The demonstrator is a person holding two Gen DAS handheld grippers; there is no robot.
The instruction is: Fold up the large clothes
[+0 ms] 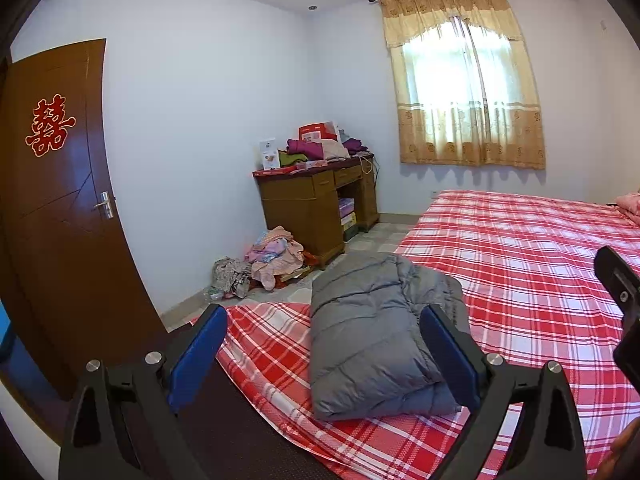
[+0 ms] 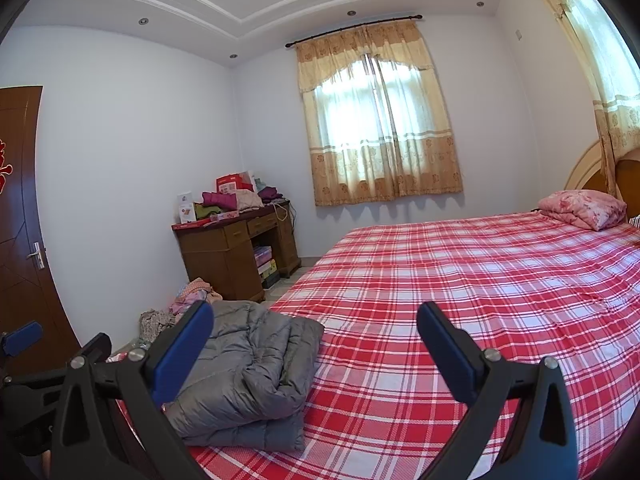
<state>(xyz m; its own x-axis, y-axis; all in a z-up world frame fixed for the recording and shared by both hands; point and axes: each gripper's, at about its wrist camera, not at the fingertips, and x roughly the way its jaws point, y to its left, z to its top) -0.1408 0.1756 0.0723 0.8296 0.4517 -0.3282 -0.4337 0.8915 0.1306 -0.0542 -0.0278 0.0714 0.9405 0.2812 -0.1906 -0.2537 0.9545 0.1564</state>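
two spread grippers above folded jacket (image 1: 372,332)

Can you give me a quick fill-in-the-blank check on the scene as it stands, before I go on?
1. The grey puffer jacket lies ____ on the bed.
2. Both the left gripper and the right gripper are ____.
3. The bed sheet is red and white ____.
4. The pink pillow lies near the ____.

Missing words: folded; open; plaid; headboard
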